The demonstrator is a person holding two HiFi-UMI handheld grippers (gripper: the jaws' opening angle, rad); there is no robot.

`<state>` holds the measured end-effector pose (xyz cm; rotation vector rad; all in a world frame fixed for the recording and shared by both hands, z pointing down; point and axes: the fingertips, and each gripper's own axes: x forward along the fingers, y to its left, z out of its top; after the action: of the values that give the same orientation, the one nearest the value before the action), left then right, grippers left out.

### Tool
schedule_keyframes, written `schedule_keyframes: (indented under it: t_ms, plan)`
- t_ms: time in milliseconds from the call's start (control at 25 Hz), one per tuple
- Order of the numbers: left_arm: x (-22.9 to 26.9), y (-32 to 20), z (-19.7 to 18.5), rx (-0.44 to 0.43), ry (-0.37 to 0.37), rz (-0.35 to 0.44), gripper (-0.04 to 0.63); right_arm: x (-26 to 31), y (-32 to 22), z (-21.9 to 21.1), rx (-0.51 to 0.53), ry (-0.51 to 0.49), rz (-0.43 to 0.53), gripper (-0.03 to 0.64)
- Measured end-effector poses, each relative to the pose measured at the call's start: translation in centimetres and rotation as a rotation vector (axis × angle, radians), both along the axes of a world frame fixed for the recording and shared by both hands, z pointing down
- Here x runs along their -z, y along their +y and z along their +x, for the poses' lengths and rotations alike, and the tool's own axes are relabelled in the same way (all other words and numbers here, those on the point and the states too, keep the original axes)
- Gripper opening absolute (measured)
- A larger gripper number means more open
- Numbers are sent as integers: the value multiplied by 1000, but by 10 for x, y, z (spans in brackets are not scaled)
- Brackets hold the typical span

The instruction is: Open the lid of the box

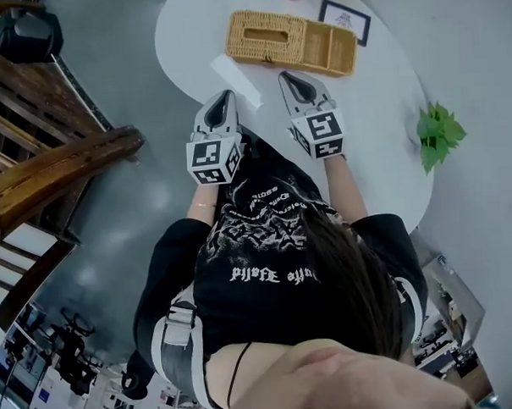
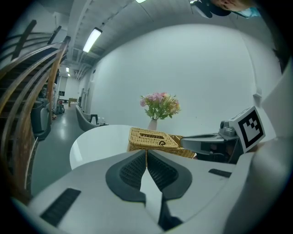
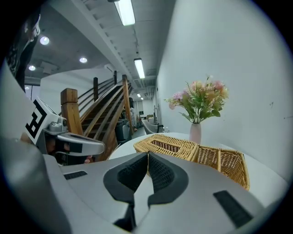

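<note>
A long, tan woven wicker box (image 1: 291,44) lies on the round white table (image 1: 379,109), towards its far side. The box's left part is covered by a flat wicker lid (image 1: 265,34) with a narrow slot in it. The lid is down and flush. The right part is open, showing two small compartments.

The left gripper (image 1: 227,95) is held over the table's near edge with its jaws pressed together and nothing between them. In the left gripper view its tips (image 2: 146,153) line up with the lidded end of the box (image 2: 153,139), which sits apart from them.

The right gripper (image 1: 291,77) is just beside it, also closed and empty, with its tips (image 3: 148,155) near the box's front wall (image 3: 183,146). From above they look close enough to touch, though the right gripper view suggests a small gap.

A pale strip of paper (image 1: 236,80) lies on the table between the left gripper and the box. Behind the box stands a slim white vase of pink and yellow flowers (image 3: 201,100). A small dark-framed picture (image 1: 345,19) lies near the box's far right corner, and a green leafy sprig (image 1: 439,132) sits well off to the right. A brown wooden staircase (image 1: 51,157) rises to the left of the table.
</note>
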<state>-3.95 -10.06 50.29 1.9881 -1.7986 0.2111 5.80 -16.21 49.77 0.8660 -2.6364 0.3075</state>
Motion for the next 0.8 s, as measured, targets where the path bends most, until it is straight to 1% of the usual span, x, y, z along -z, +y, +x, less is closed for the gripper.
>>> schedule_keyframes:
  t_ms: [40, 120, 280, 440, 560, 800]
  plan:
    - [-1, -4, -3, -9, 1, -4, 28, 3, -3, -2, -6, -5, 3, 32]
    - [1, -13, -11, -30, 3, 2, 28, 9, -9, -6, -18, -7, 10, 64]
    - [7, -32, -27, -88, 2, 16, 28, 15, -16, -13, -60, 18, 15, 66]
    - [15, -51, -52, -101, 7, 43, 28, 19, -24, -29, -69, 52, 29, 73]
    - [14, -59, -64, -114, 13, 45, 28, 19, -24, -40, -40, 108, 40, 95]
    - [13, -75, -80, -148, 24, 53, 29, 11, -30, -58, 59, 272, 54, 117]
